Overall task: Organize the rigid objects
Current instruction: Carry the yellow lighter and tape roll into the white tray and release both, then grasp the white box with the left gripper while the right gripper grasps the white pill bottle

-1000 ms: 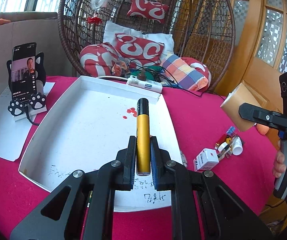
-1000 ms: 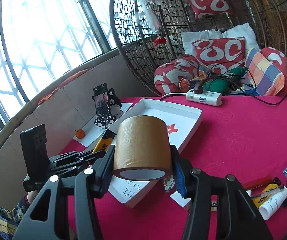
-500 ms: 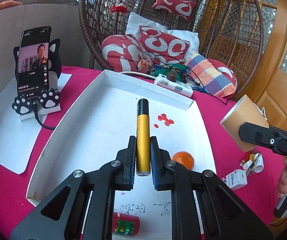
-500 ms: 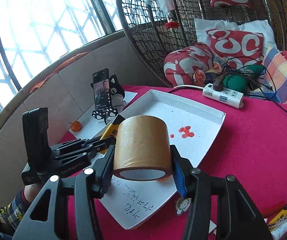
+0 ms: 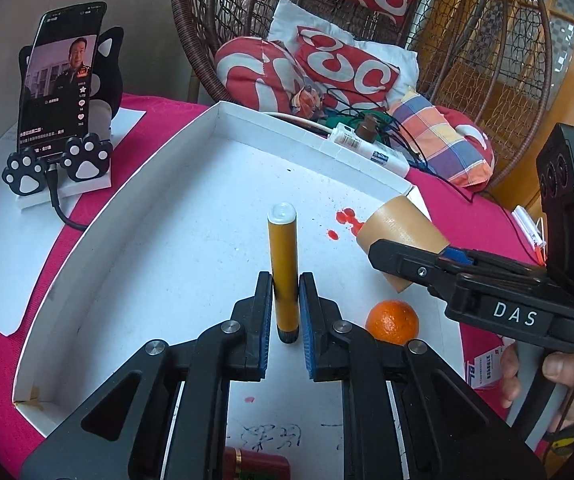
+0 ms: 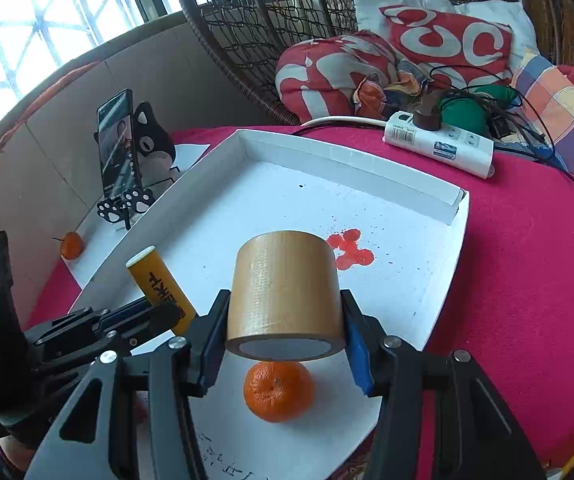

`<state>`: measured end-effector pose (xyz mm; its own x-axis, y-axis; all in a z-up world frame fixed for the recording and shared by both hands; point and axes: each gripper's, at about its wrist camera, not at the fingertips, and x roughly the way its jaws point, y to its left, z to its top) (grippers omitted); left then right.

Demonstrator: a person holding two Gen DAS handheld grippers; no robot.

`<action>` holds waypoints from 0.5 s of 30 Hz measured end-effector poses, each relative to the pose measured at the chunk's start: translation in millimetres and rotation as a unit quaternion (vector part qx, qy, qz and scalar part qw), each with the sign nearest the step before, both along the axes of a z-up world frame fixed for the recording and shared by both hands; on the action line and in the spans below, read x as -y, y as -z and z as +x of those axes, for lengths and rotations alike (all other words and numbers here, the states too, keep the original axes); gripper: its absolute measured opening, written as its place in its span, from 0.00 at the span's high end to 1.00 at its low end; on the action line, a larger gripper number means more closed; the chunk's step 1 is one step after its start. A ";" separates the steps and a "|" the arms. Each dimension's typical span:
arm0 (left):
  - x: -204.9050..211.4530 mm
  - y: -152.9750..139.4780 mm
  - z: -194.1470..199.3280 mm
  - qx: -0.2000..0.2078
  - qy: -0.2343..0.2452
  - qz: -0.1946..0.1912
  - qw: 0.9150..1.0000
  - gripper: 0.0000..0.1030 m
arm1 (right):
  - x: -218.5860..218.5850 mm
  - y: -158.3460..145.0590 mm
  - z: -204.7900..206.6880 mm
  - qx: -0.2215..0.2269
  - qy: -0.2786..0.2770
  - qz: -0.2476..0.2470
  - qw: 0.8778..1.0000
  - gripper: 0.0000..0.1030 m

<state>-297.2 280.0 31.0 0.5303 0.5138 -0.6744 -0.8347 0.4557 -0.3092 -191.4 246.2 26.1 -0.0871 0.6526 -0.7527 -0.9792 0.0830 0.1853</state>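
My left gripper (image 5: 283, 300) is shut on a yellow cylinder with black ends (image 5: 283, 264), held over the white tray (image 5: 167, 240). It also shows in the right wrist view (image 6: 161, 288). My right gripper (image 6: 283, 320) is shut on a roll of brown tape (image 6: 285, 292), held above the tray (image 6: 407, 264) and over an orange (image 6: 278, 390). In the left wrist view the tape roll (image 5: 401, 236) hangs over the tray's right side, beyond the orange (image 5: 392, 322).
A phone on a cat-shaped stand (image 5: 61, 120) stands left of the tray on white paper. A power strip (image 6: 439, 146) lies behind the tray. Another orange (image 6: 71, 245) sits at far left. A red object (image 5: 255, 464) lies under my left gripper. A wicker chair (image 5: 367, 60) with cushions stands behind.
Both grippers moved forward and lower over the tray, keeping their loads. The tape roll now hangs over the tray's right side above the orange.
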 end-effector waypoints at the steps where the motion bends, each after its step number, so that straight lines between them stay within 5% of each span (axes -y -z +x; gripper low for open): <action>1: -0.3 0.1 -2.4 0.002 -0.007 0.000 1.000 0.88 | -0.4 0.9 -0.7 -0.002 0.002 -0.001 1.000 0.49; 2: -0.8 0.3 -4.9 0.005 -0.014 -0.001 1.000 0.84 | 1.3 0.5 -0.1 -0.004 0.003 0.002 1.000 0.49; 4: -0.7 0.1 -11.0 0.015 -0.029 -0.004 0.999 0.58 | 4.1 -3.1 -1.1 0.000 0.004 0.010 1.000 0.42; 5: -0.2 -0.7 -14.4 0.020 -0.039 -0.002 0.999 0.29 | 5.2 -6.1 -1.7 0.007 0.007 0.015 1.000 0.27; 6: 1.1 -2.1 -18.0 0.020 -0.055 0.005 0.998 0.15 | 8.0 -9.4 -2.2 0.015 0.012 0.024 1.000 0.17; 9: 6.6 -7.8 -27.9 0.037 -0.075 0.015 0.996 0.00 | 19.1 -21.4 -0.9 0.016 0.023 0.047 0.999 0.15; 12: 15.9 -16.1 -34.0 0.045 -0.085 0.030 0.995 0.00 | 36.2 -33.9 -1.1 0.011 0.030 0.076 0.997 0.00; 15: 28.9 -24.8 -38.0 0.052 -0.084 0.045 0.994 0.00 | 57.4 -46.4 -3.6 0.018 0.033 0.107 0.994 0.00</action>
<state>-335.2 251.1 55.8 0.4965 0.6564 -0.5679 -0.8669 0.3418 -0.3629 -194.9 188.9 72.4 -0.0147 0.8017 -0.5976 -0.9793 0.1091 0.1704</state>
